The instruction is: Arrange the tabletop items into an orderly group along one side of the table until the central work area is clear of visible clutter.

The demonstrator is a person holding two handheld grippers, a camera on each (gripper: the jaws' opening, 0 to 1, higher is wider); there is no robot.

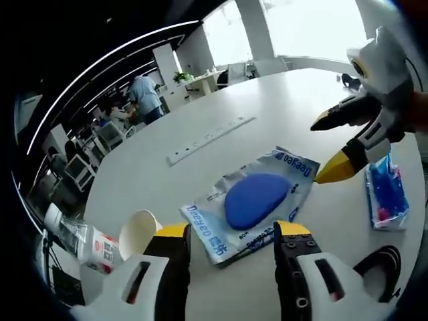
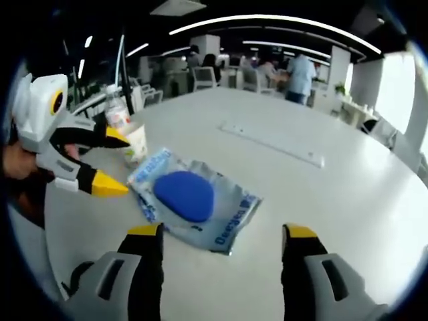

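Big open-plan office with a dark, nearly black ceiling [image 2: 100, 20] crossed by long curved white LED strip lights [image 2: 267, 19], looping over the whole space. Huge bright windows [image 1: 301, 27] along one side, totally blown out, split by a thick white square pillar [image 1: 253, 30]. Wide round-edged matte white table [image 2: 348, 167] up front with a long flat white power strip [image 1: 210, 139] set into its top. Further back, white desks and grey mesh office chairs [image 1: 80, 170], a small green potted plant [image 1: 180, 77] on a counter, and a standing person in a light blue shirt [image 2: 299, 73] among a few seated people
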